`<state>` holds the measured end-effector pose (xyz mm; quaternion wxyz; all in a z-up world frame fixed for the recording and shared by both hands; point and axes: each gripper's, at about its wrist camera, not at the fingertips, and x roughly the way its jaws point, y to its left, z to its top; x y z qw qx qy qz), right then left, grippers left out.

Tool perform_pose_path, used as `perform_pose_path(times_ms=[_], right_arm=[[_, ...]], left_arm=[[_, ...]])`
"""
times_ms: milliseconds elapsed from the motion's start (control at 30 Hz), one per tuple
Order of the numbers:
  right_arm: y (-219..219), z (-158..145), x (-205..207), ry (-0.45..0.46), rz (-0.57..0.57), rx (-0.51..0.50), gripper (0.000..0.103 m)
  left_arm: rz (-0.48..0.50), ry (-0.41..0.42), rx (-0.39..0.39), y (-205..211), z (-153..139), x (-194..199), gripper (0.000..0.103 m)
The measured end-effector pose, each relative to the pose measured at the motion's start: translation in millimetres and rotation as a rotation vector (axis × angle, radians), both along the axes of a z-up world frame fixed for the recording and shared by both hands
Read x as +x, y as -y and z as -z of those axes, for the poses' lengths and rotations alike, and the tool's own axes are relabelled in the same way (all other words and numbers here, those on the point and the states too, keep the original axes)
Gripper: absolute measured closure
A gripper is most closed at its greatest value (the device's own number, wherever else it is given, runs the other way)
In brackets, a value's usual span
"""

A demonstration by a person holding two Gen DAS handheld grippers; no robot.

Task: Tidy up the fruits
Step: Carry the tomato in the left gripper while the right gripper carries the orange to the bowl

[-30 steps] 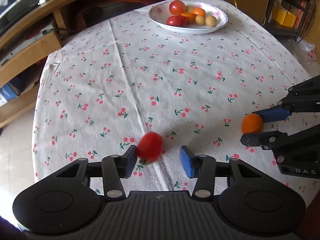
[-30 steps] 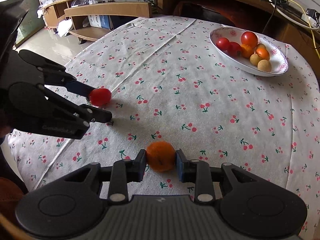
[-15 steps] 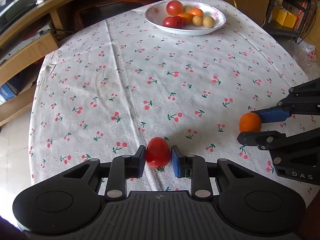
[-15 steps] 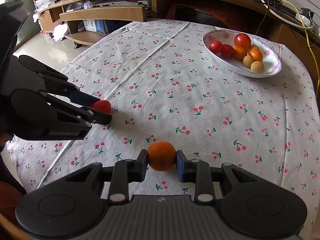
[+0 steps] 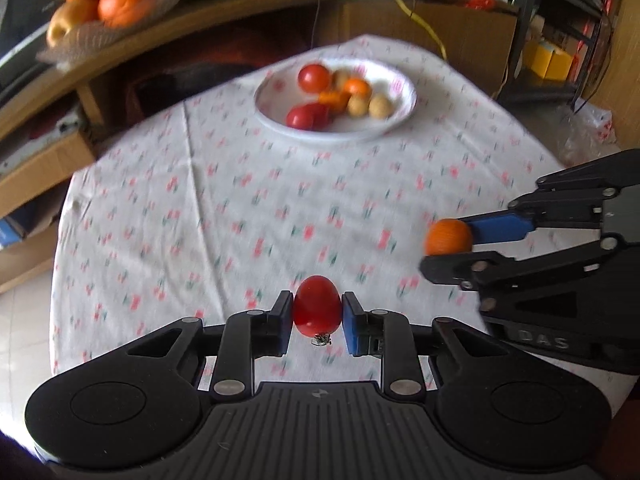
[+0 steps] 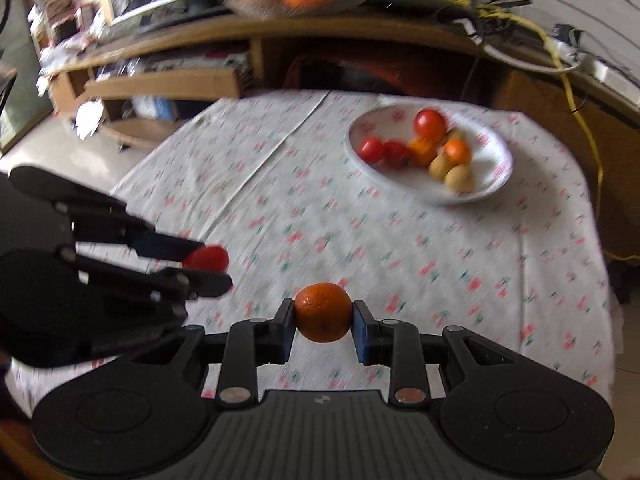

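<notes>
Red oval tomato (image 5: 317,306) sits clamped in the left hand-held gripper (image 5: 316,318), round orange tangerine (image 6: 323,312) clamped in the right hand-held gripper (image 6: 323,322).

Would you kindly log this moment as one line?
left gripper: shut on tomato | right gripper: shut on orange | bowl: ahead

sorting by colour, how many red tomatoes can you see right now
4. One is clamped in the left gripper: the held tomato. Three lie in the white bowl: a large one at the back and two touching at the front-left. Others may be hidden.
</notes>
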<state>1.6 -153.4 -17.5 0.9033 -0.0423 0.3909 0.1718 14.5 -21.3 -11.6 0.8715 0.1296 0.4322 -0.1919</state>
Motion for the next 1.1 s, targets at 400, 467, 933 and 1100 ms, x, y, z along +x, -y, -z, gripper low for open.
perform_pose_path(times_ms=[400, 467, 933, 1100], right_arm=[[37, -30, 53, 0.087, 0.155, 0.050, 0.073], [40, -32, 61, 0.094, 0.170, 0.048, 0.073], [56, -30, 129, 0.114, 0.226, 0.020, 0.073], [57, -21, 146, 0.103, 0.228, 0.010, 0.073]], left_arm=[[0.002, 0.078, -0.050, 38, -27, 47, 0.071], [0.001, 0.082, -0.055, 41, -28, 56, 0.071], [-0.004, 0.123, -0.034, 64, -22, 121, 0.072], [-0.001, 0.126, -0.011, 69, -15, 137, 0.071]])
